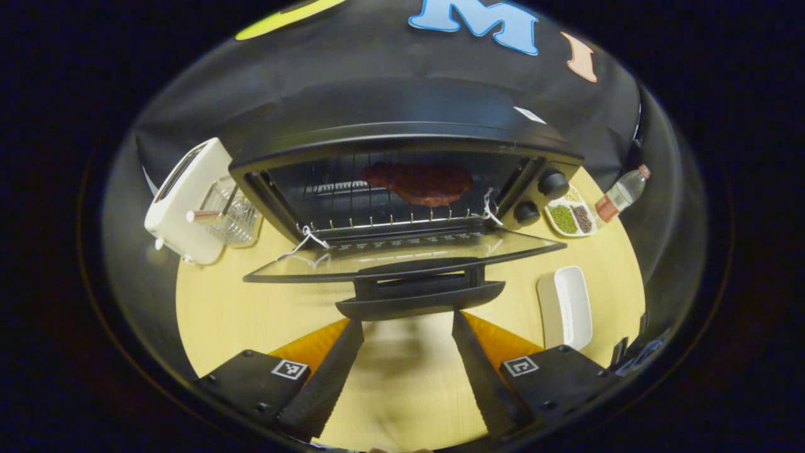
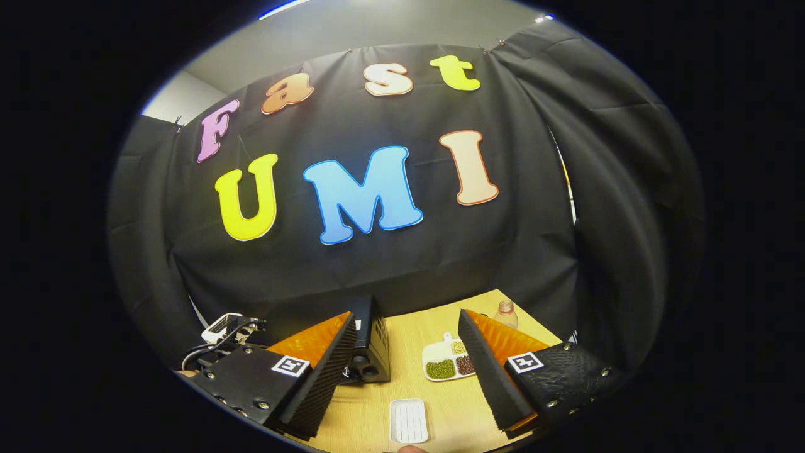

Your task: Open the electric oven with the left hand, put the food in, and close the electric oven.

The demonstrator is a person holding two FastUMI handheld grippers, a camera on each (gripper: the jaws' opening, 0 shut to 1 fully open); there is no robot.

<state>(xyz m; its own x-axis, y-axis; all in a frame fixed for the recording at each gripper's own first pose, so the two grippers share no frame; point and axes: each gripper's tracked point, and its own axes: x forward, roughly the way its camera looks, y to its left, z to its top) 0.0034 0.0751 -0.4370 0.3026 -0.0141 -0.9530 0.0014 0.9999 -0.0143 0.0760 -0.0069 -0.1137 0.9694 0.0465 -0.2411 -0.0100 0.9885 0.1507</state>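
Oven (image 1: 402, 157) door hangs open, meat (image 1: 418, 182) on the rack; toaster (image 1: 185, 201), white tray (image 1: 566, 305) flank it. Both claws, left (image 1: 407, 327) and right (image 2: 405, 336), gape empty.

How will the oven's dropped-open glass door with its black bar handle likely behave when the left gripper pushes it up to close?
The glass door looks rigid and will probably swing as one piece about its hinges on the black electric oven. Its black bar handle juts out, giving the open left gripper a firm edge. White strings at the corners might snag.
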